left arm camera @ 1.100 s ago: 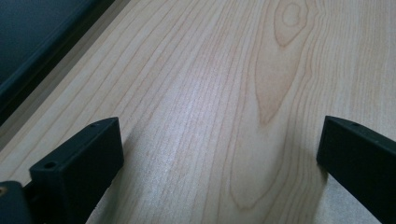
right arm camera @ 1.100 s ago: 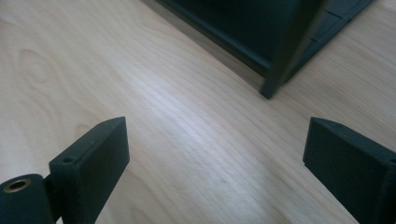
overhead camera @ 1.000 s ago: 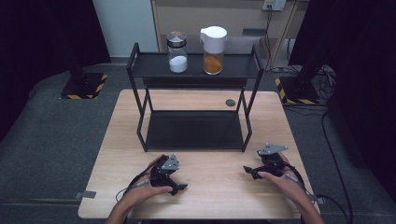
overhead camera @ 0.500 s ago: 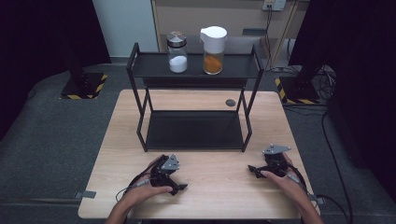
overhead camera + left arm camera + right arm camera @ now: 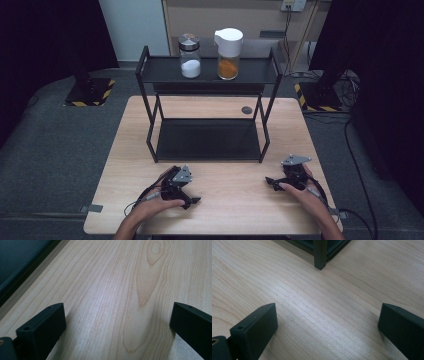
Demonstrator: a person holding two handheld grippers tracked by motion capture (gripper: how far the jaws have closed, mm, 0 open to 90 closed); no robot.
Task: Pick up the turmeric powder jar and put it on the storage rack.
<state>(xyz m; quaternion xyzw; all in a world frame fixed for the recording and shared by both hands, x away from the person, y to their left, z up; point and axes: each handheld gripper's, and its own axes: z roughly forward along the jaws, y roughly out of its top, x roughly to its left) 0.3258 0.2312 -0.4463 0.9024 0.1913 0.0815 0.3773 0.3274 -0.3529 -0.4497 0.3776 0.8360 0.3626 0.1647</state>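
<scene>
Both grippers are held low over the near edge of the wooden table (image 5: 220, 210), and nothing is gripped. The left gripper (image 5: 192, 200) is seen in its own view with the jaws spread wide and bare wood grain between them. The right gripper (image 5: 270, 181) is likewise spread wide; its jaws have just been opening, and no object lies between them.

The nearest objects stand on the top shelf of the black rack (image 5: 210, 70), at the far side of the table: a glass jar with a metal lid (image 5: 190, 56), holding a white powder, and a white-lidded jar (image 5: 229, 54), holding an orange powder. Both are upright, so the long axis of each is vertical (a level approach from the front is judged suitable). The two jars stand close together, slightly apart.

From either gripper the jars lie forward and upward, well apart from the jaws. The white-lidded jar is judged to fall to the right gripper and the metal-lidded jar to the left. In the right gripper view, a rack leg (image 5: 320, 255) is seen just ahead.
</scene>
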